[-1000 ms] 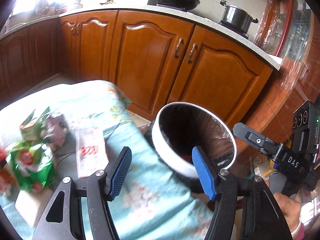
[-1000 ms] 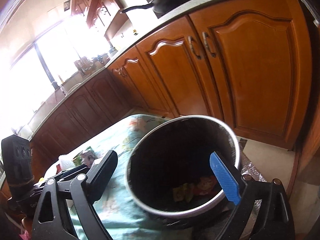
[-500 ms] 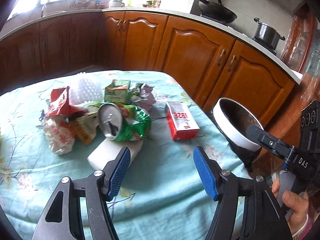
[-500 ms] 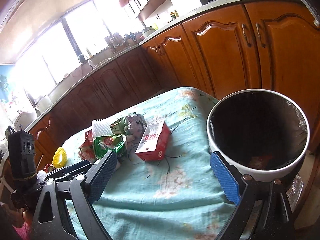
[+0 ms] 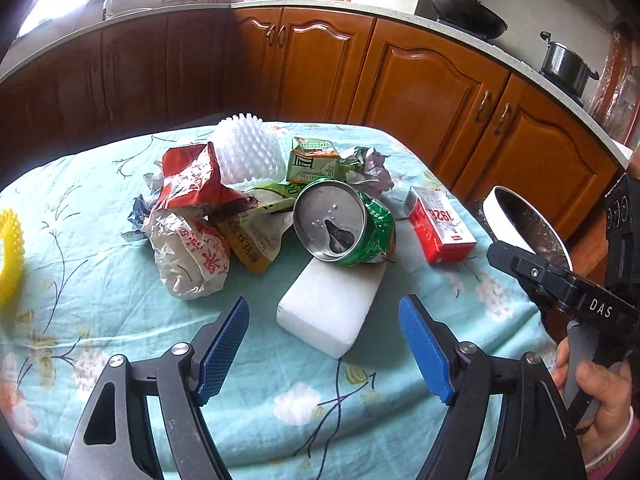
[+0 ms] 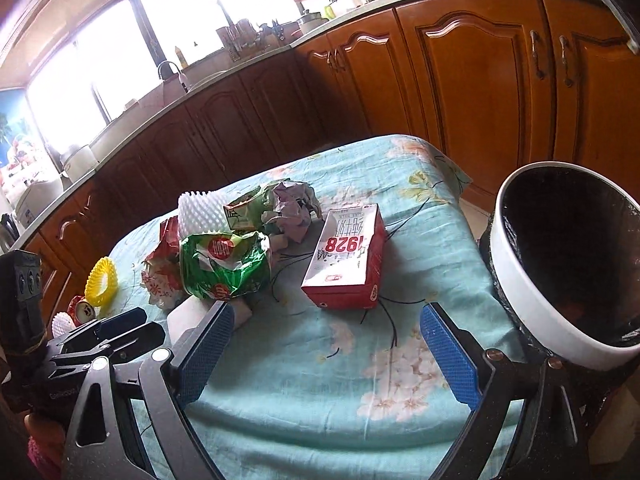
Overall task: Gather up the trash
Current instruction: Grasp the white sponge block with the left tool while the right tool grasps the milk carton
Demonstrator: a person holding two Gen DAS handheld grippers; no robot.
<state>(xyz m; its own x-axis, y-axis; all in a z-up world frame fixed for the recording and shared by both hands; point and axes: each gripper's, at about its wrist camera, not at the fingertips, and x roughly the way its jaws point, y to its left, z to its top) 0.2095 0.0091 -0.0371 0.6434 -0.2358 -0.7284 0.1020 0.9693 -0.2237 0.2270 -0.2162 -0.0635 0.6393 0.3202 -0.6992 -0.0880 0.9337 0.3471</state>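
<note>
- Your left gripper (image 5: 324,344) hovers low over a table (image 5: 80,320) draped in a pale blue floral cloth. Its jaws have just been opening and stand wide, with nothing between them.
- Your right gripper (image 6: 326,354) hovers over the same table, jaws wide and empty.
- The trash sits heaped mid-table. From the left view, a white foam block (image 5: 332,304) lies just beyond the fingertips at twelve o'clock, with a crushed green can (image 5: 344,228) resting on its far end.
- Crumpled wrappers (image 5: 192,232) lie at eleven o'clock; a red and white carton (image 5: 440,224) lies at one o'clock, apart from the heap.
- The bin (image 6: 568,256), white-rimmed with a dark liner, stands just off the table edge at two o'clock from the right view.
- Risk, as a judgement: lifting the foam block would likely tip the can off it, and it could roll off the table.
- The foam looks soft; a hard squeeze may crumble it.
- Your two grippers work close together, so reaching for neighbouring pieces could make them collide.
</note>
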